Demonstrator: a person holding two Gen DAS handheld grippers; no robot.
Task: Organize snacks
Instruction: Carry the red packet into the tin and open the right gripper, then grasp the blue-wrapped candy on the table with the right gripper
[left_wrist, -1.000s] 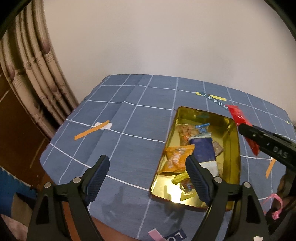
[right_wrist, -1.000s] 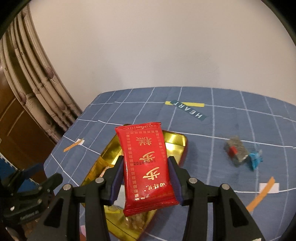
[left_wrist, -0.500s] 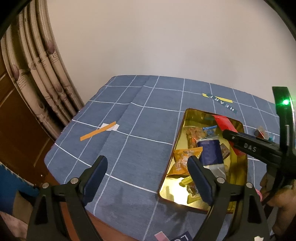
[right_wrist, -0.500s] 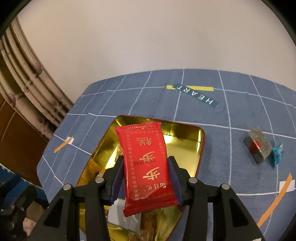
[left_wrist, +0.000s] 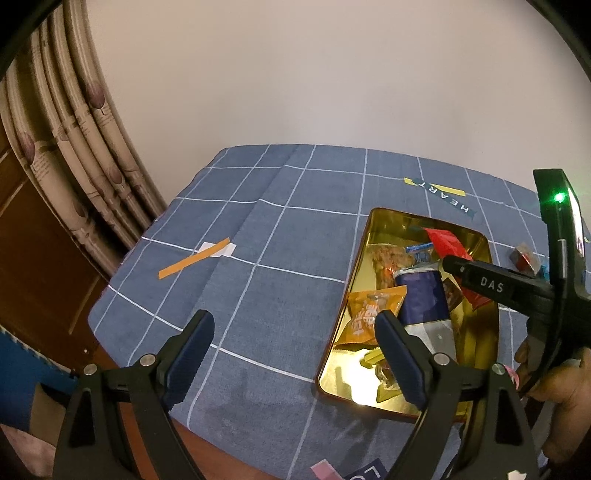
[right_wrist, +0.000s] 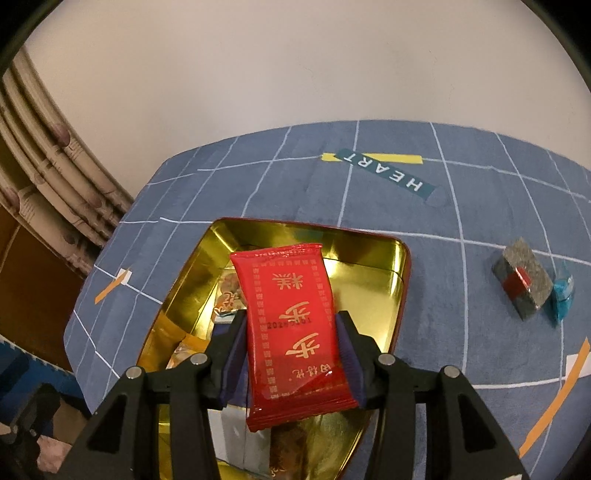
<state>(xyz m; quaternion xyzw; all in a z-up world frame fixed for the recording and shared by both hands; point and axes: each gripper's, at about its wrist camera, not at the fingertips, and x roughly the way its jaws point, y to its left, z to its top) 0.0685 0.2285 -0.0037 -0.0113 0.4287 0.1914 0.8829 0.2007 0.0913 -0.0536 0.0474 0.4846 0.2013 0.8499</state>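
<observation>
Your right hand-held gripper (right_wrist: 291, 354) pinches a glossy red foil packet (right_wrist: 293, 317), long axis pointing ahead along its fingers, over the rectangular gold tin (right_wrist: 399, 288). Your left hand-held gripper (left_wrist: 295, 354) gapes wide, holding nothing.

A red packet (right_wrist: 295, 328) printed with gold characters is seen at centre frame, over a shiny gold tin (right_wrist: 369, 254) edged in red. The cloth (right_wrist: 461, 192) is coloured blue with a white grid. At right, a speckled grey block (right_wrist: 522, 280) is banded red.
</observation>
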